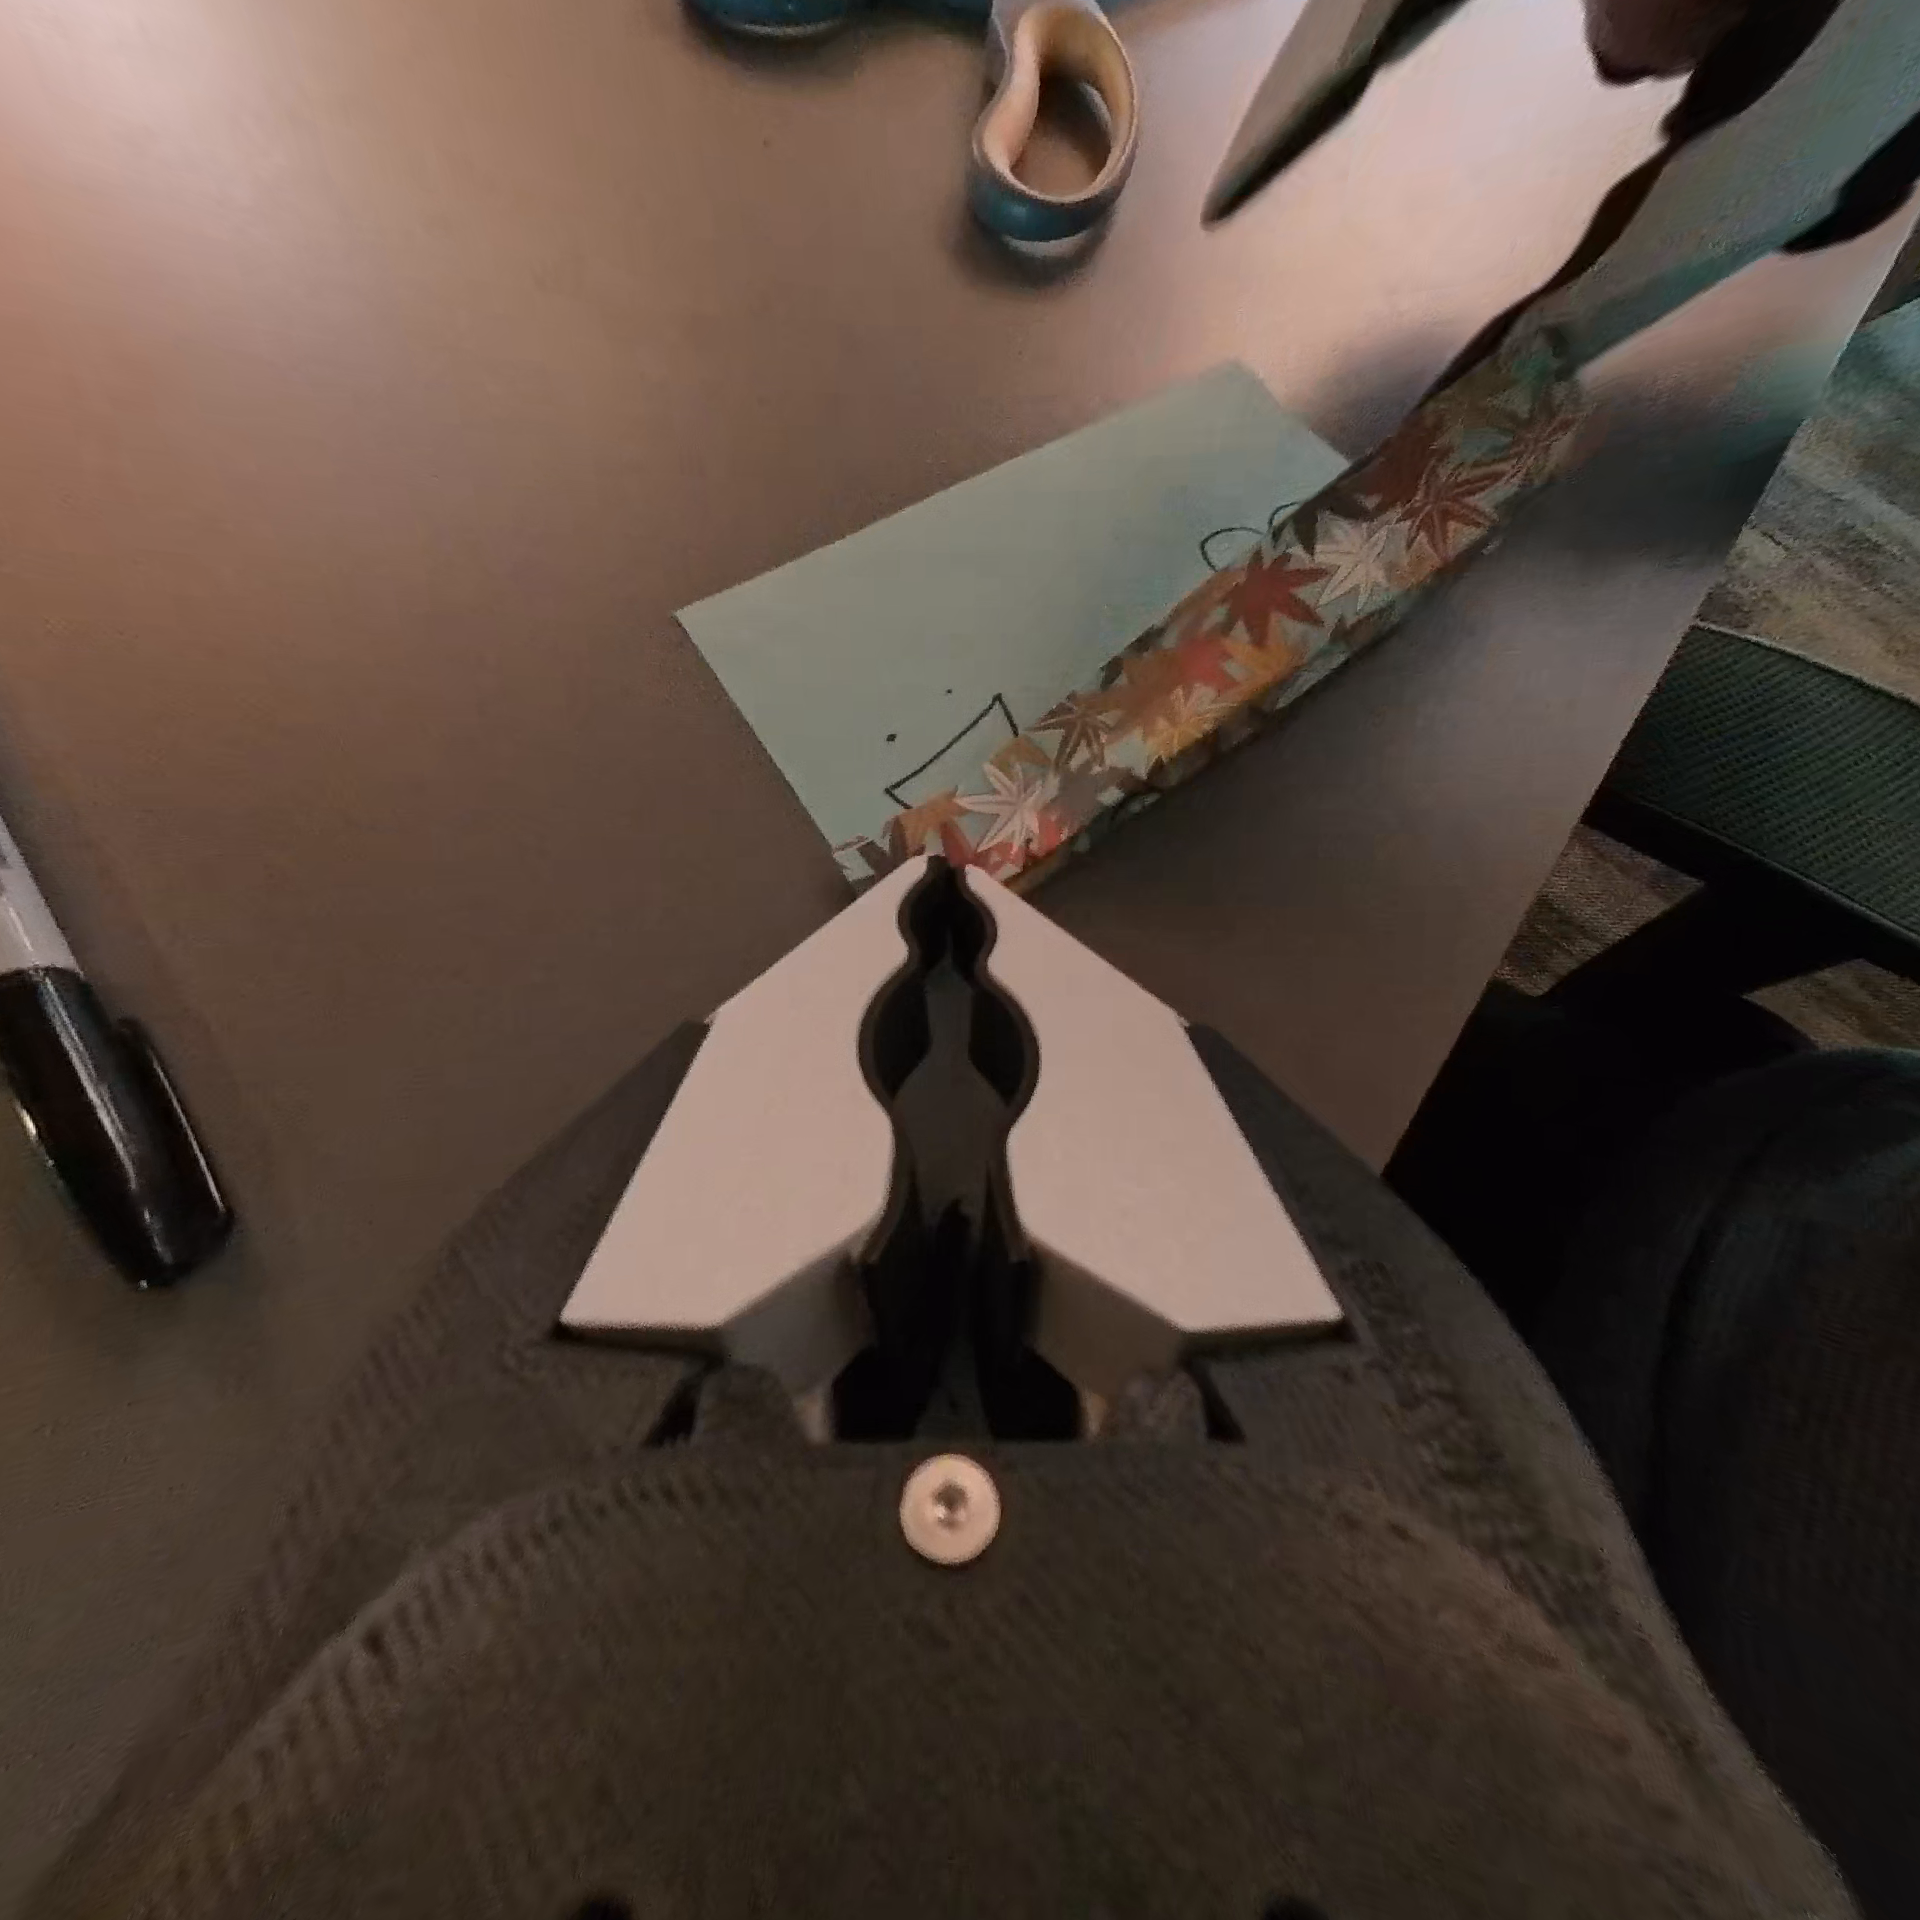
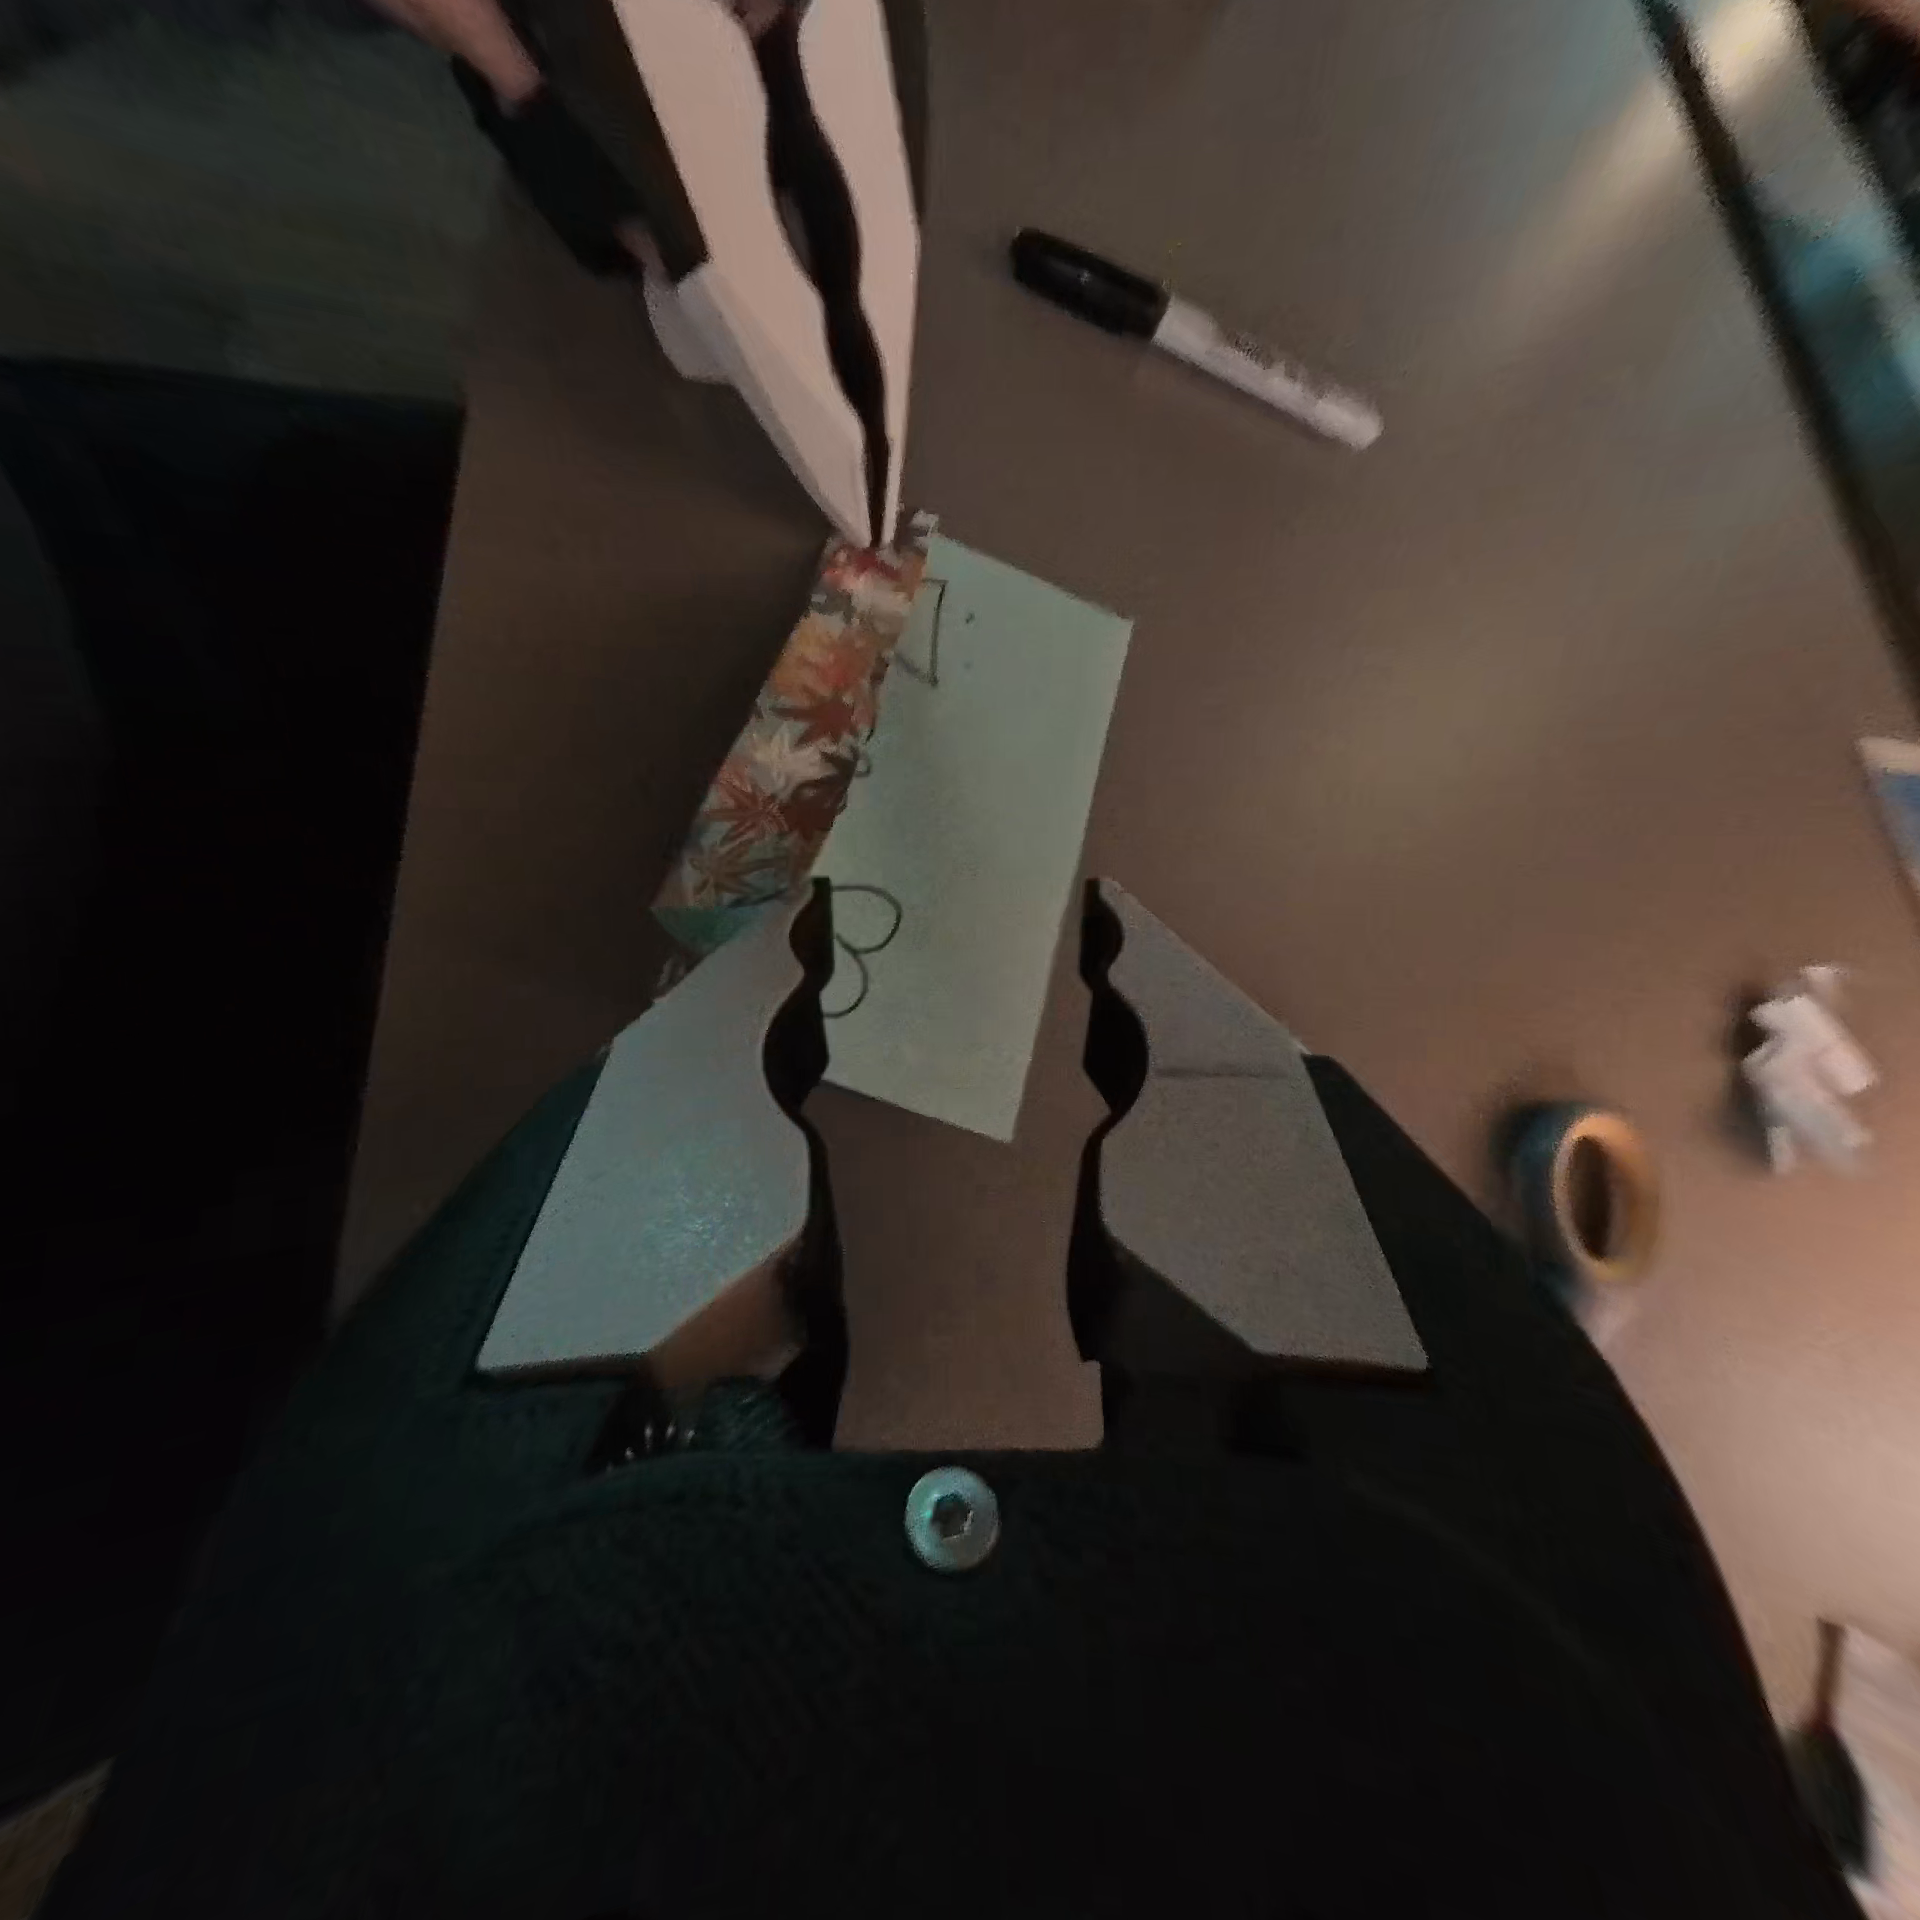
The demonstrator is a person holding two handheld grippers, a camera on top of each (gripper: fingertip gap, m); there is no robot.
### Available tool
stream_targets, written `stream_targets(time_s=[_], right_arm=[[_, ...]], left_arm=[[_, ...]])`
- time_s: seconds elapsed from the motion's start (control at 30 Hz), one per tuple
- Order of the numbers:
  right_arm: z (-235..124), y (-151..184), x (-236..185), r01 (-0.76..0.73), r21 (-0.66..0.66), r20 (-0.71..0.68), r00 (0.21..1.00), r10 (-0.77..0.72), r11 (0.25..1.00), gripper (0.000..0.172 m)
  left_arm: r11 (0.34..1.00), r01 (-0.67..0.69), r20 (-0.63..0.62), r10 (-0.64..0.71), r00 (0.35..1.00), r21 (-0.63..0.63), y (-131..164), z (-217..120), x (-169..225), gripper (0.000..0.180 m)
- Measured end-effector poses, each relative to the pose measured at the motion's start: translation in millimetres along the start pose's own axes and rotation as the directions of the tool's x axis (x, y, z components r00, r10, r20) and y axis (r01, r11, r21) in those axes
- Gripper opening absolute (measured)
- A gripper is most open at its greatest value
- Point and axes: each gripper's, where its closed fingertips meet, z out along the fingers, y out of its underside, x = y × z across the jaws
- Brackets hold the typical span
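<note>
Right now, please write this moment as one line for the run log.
left gripper: shut on leaf-patterned tape strip | right gripper: open above light green card | marker, tape roll: on table

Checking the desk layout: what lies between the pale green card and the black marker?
Only bare brown tabletop separates the pale green card from the black marker. The right wrist view shows this.

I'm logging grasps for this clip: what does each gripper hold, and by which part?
Left gripper pinches the leaf-patterned tape strip by its near end. Right gripper is open, holding nothing.
</note>
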Motion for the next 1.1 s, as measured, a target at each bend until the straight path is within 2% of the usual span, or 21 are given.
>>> stream_targets(time_s=[0.07,0.17,0.23,0.3,0.37,0.43,0.47,0.6,0.67,0.77,0.8,0.83,0.93,1.03,1.1], right_arm=[[-9.2,-9.8,2.8,-0.004,0.042,-0.017,1.0,0.005,0.999,0.05],[-17.3,-21.8,-33.0,-0.085,0.084,0.184,0.98,0.069,0.993,0.051],[-15.0,-21.7,-64.9,-0.068,0.052,0.278,0.959,0.051,0.996,0.056],[-8.3,-14.8,-91.2,0.005,-0.013,0.299,0.954,-0.001,1.0,0.056],[-7.0,-23.5,-104.6,0.063,0.022,0.254,0.965,-0.067,0.998,0.058],[-11.0,-41.1,-108.7,0.126,0.111,0.153,0.978,-0.142,0.986,0.06],[-10.8,-42.3,-109.2,0.197,0.107,0.087,0.975,-0.207,0.975,0.065],[7.3,-19.8,-121.3,0.466,-0.054,-0.04,0.883,-0.468,0.883,0.072],[15.8,-2.4,-117.6,0.552,-0.173,-0.082,0.817,-0.571,0.816,0.066],[18.6,7.4,-110.7,0.623,-0.269,-0.15,0.726,-0.671,0.734,0.035],[18.4,6.1,-111.5,0.631,-0.27,-0.166,0.714,-0.681,0.727,0.022],[17.6,4.0,-112.2,0.628,-0.265,-0.18,0.713,-0.677,0.732,0.016],[12.0,-0.6,-112.8,0.599,-0.227,-0.191,0.745,-0.639,0.768,0.0],[4.9,-2.3,-106.2,0.482,-0.177,-0.181,0.841,-0.509,0.858,0.0],[-1.9,-11.0,-102.3,0.377,-0.09,-0.167,0.907,-0.387,0.922,0.0]], left_arm=[[1.0,-0.001,0.001,0.001,1.0,0.0,0.5,-0.6,0.6,0.0],[1.0,-0.004,-0.007,0.004,1.0,-0.002,2.9,-2.9,4.2,0.0],[1.0,-0.001,-0.017,0.001,1.0,-0.007,5.6,-5.1,9.1,0.0],[1.0,0.005,-0.005,-0.005,1.0,-0.011,8.0,-7.4,12.5,0.0],[1.0,-0.001,0.016,0.002,1.0,-0.017,9.7,-8.9,14.9,0.0],[1.0,-0.019,0.033,0.02,0.999,-0.025,11.1,-9.9,17.1,0.0],[0.999,-0.023,0.04,0.025,0.999,-0.027,11.4,-10.2,17.8,0.0],[0.999,-0.021,0.042,0.023,0.999,-0.034,11.8,-10.4,18.9,0.0],[0.999,-0.016,0.034,0.017,0.999,-0.032,12.3,-10.8,20.1,0.0],[1.0,-0.007,0.014,0.008,1.0,-0.029,14.5,-12.8,24.5,0.0],[1.0,-0.005,0.007,0.006,1.0,-0.028,15.4,-13.5,26.3,0.0],[1.0,-0.005,0.002,0.005,1.0,-0.026,16.2,-14.3,27.9,0.0],[1.0,-0.011,-0.026,0.01,1.0,-0.014,18.4,-16.2,34.0,0.0],[0.999,-0.036,-0.059,0.036,0.998,0.0,20.3,-18.3,39.3,0.0],[0.997,-0.07,-0.024,0.07,0.997,0.023,16.9,-20.0,35.2,0.0]])
